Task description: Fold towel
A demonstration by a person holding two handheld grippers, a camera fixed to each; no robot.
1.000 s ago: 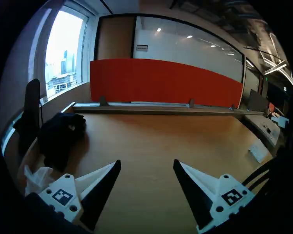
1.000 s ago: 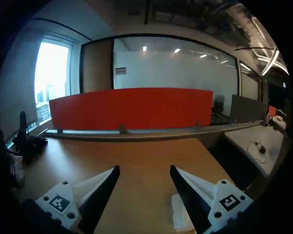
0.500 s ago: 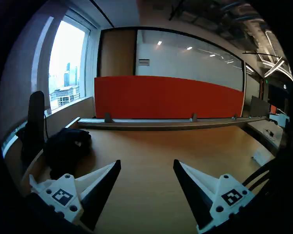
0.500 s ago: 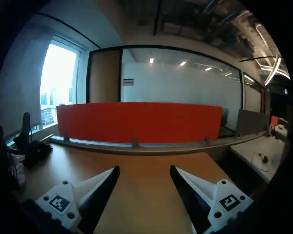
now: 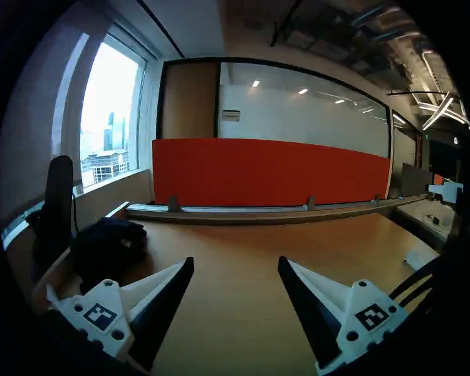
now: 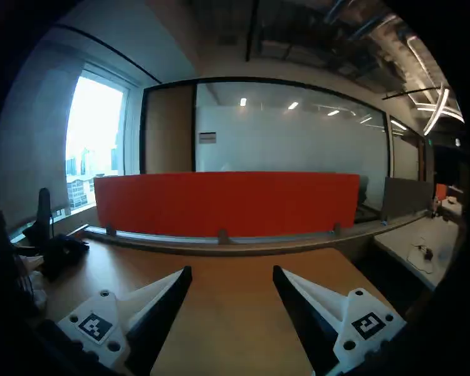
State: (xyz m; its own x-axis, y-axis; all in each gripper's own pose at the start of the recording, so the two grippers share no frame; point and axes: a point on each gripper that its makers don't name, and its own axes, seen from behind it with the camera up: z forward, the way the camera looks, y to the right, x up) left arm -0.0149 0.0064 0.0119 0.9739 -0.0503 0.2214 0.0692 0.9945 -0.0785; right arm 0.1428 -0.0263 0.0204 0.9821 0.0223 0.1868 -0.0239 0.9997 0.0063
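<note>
Plainly, the left tongs [image 5: 235, 276] and right tongs [image 6: 232, 282], white pointed wedges, gape apart over the smooth wooden desk [image 5: 254, 241]; a crumpled dark bundle [image 5: 106, 247] lies left of the left tongs.

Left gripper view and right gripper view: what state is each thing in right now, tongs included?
Left tongs: open, holding nothing.
Right tongs: open, holding nothing.
Dark bundle: slumped in a heap on the desk.
White item: flat at the desk's right edge, untouched.
Ceiling lights: on.
</note>
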